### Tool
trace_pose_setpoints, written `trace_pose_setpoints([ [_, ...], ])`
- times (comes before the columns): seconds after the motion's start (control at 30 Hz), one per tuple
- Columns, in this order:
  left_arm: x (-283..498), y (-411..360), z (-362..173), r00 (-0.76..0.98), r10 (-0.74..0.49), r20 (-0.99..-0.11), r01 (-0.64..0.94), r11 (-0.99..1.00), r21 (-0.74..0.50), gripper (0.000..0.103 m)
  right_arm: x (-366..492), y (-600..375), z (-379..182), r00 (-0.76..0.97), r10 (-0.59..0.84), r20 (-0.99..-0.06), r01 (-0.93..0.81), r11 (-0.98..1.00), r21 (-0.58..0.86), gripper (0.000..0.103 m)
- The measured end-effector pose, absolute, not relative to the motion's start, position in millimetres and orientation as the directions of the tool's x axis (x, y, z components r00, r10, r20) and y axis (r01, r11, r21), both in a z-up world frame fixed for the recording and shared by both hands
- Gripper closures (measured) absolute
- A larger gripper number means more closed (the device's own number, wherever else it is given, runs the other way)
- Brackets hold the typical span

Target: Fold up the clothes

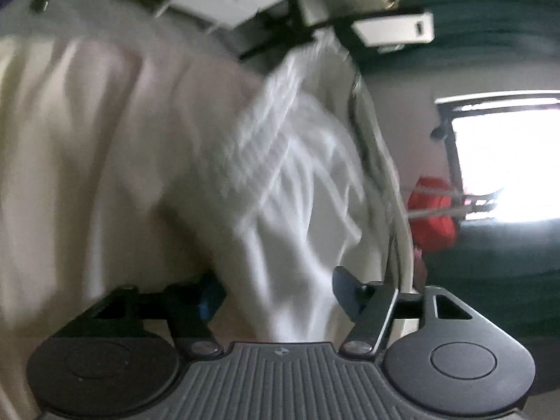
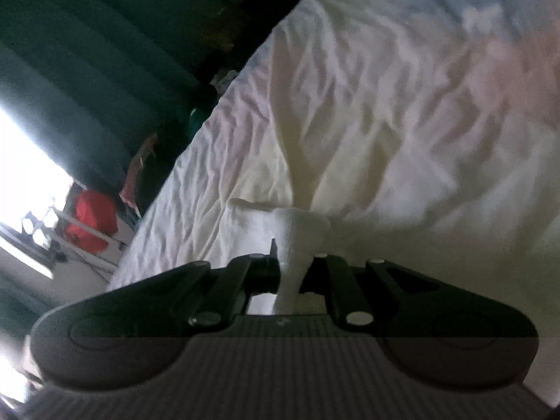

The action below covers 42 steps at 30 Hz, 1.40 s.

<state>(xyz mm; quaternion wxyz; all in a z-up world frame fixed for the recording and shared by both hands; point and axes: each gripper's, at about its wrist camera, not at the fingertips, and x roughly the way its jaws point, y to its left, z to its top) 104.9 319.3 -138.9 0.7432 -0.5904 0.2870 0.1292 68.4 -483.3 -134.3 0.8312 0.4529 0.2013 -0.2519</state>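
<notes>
Right tool point(image 2: 295, 266): jaws pinched tight on a bunched neck of white cloth point(image 2: 297, 245); the fabric fans out from the pinch and runs up over the bed point(image 2: 402, 87), so that end is lifted a bit off the sheet.

Left tool point(image 1: 276, 290): jaws stand apart, roughly mid-width, w/ the cloth point(image 1: 290, 189) hanging down between them. Pads don't look pressed on it — picture's badly smeared, so can't be sure about contact. Cloth rises from there to a dark rig w/ a pale block, prob. the other tool point(image 1: 392, 29), at the top of that view.

So the garment hangs stretched btw the two hands, over a rumpled bed. Can't tell what garment — looks ribbed in one patch, but too blurred to say.

Step, as I read it: mid re-grip. Right end secured, left reaching for a new hold on the hanging edge before a fold.

Next move needs: left to settle, close on a single edge or corner rather than a bunch, then both hands pull it taut and lay it flat on the bed. Right must keep its pinch, else the cloth drops in a heap.

Beyond the bed: green curtain point(image 2: 70, 35), bright window point(image 1: 507, 157), sth red point(image 2: 92, 224) by it.
</notes>
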Motion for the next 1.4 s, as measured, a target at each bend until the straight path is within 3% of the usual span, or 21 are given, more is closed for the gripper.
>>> trace_pose_setpoints([
  [0.13, 121.3, 334.3, -126.8, 0.741, -0.177, -0.647, -0.531, 0.435, -0.727, 0.071, 74.7, -483.8, -129.8, 0.779, -0.226, -0.585, 0.607, 0.507, 0.612, 0.095],
  [0.2, 124.2, 335.6, -117.7, 0.727, -0.16, -0.667, -0.522, 0.502, -0.689, 0.077, 75.0, -483.9, -131.0, 0.779, -0.207, -0.592, 0.605, 0.497, 0.622, 0.095],
  [0.27, 119.8, 337.4, -108.1, 0.746, -0.132, -0.653, -0.526, 0.485, -0.699, 0.092, 72.0, -481.2, -132.1, 0.78, -0.2, -0.593, 0.605, 0.484, 0.632, 0.095],
  [0.47, 94.2, 358.2, -53.6, 0.805, 0.02, -0.593, -0.51, 0.534, -0.674, 0.098, 61.7, -485.2, -135.2, 0.786, -0.221, -0.578, 0.605, 0.467, 0.645, 0.095],
  [0.63, 73.8, 389.6, -8.9, 0.816, 0.042, -0.576, -0.506, 0.533, -0.678, 0.098, 38.2, -488.5, -133.5, 0.792, -0.325, -0.517, 0.61, 0.438, 0.66, 0.095],
  [0.77, 61.4, 407.3, -13.7, 0.774, 0.014, -0.633, -0.539, 0.539, -0.647, 0.098, 18.1, -491.0, -129.9, 0.752, -0.416, -0.511, 0.653, 0.371, 0.66, 0.095],
  [0.9, 54.1, 407.3, -43.2, 0.697, 0.04, -0.716, -0.593, 0.595, -0.543, 0.098, 13.1, -497.5, -142.4, 0.676, -0.414, -0.61, 0.734, 0.298, 0.61, 0.095],
  [1.0, 54.5, 397.8, -57.7, 0.67, 0.075, -0.739, -0.585, 0.666, -0.463, 0.09, 13.4, -504.3, -155.5, 0.63, -0.374, -0.68, 0.775, 0.256, 0.578, 0.095],
  [1.1, 54.3, 384.7, -58.3, 0.653, 0.092, -0.752, -0.571, 0.712, -0.409, 0.075, 14.4, -506.5, -154.7, 0.64, -0.358, -0.68, 0.768, 0.26, 0.585, 0.091],
  [1.17, 53.6, 373.4, -50.5, 0.663, 0.103, -0.741, -0.539, 0.752, -0.378, 0.051, 15.4, -506.9, -152.5, 0.646, -0.354, -0.677, 0.763, 0.272, 0.586, 0.089],
  [1.23, 52.9, 360.2, -40.1, 0.677, 0.119, -0.726, -0.499, 0.799, -0.335, 0.04, 18.5, -500.7, -141.8, 0.647, -0.386, -0.657, 0.762, 0.324, 0.56, 0.074],
  [1.27, 50.8, 350.3, -32.6, 0.682, 0.142, -0.717, -0.481, 0.826, -0.294, 0.038, 20.6, -497.0, -136.7, 0.644, -0.406, -0.648, 0.765, 0.347, 0.542, 0.063],
  [1.3, 49.3, 341.6, -26.3, 0.689, 0.165, -0.706, -0.467, 0.846, -0.257, 0.036, 22.7, -493.2, -131.5, 0.641, -0.426, -0.639, 0.768, 0.369, 0.524, 0.045],
  [1.37, 46.1, 324.0, -13.7, 0.705, 0.207, -0.678, -0.435, 0.882, -0.183, 0.026, 26.1, -483.5, -119.3, 0.629, -0.487, -0.606, 0.777, 0.422, 0.467, 0.027],
  [1.4, 43.4, 314.2, -6.9, 0.727, 0.211, -0.653, -0.412, 0.895, -0.169, 0.025, 27.7, -478.2, -112.8, 0.623, -0.521, -0.584, 0.782, 0.449, 0.433, 0.025],
])
